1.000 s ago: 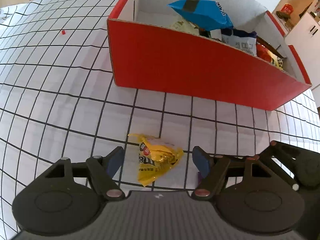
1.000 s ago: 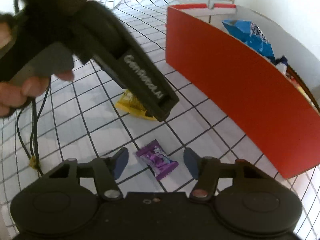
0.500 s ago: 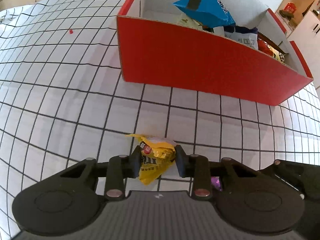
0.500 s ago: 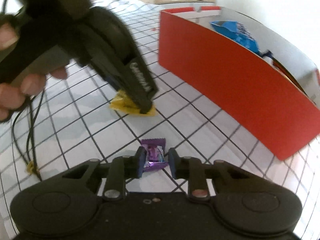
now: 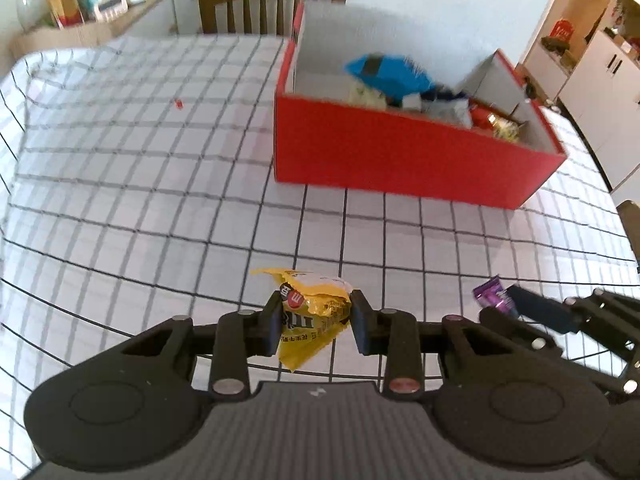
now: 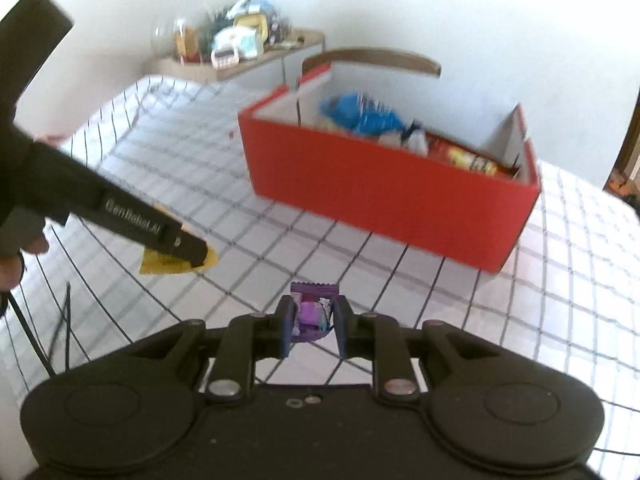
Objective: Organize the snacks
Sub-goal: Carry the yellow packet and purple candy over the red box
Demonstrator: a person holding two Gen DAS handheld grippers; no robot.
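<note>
Two grippers, open a second ago, now clamp snacks short of the red box (image 5: 400, 160): left gripper (image 5: 315, 322) yellow packet (image 5: 316, 312), right gripper (image 6: 311, 326) purple candy (image 6: 310, 314); boxing comes next.

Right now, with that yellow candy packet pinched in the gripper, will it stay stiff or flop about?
Probably floppy: the yellow packet is crinkled film, and its loose corner droops below the left gripper. It looks light, sagging only a little. The glossy wrapper could slip, though the fingers pinch it on both sides.
</note>
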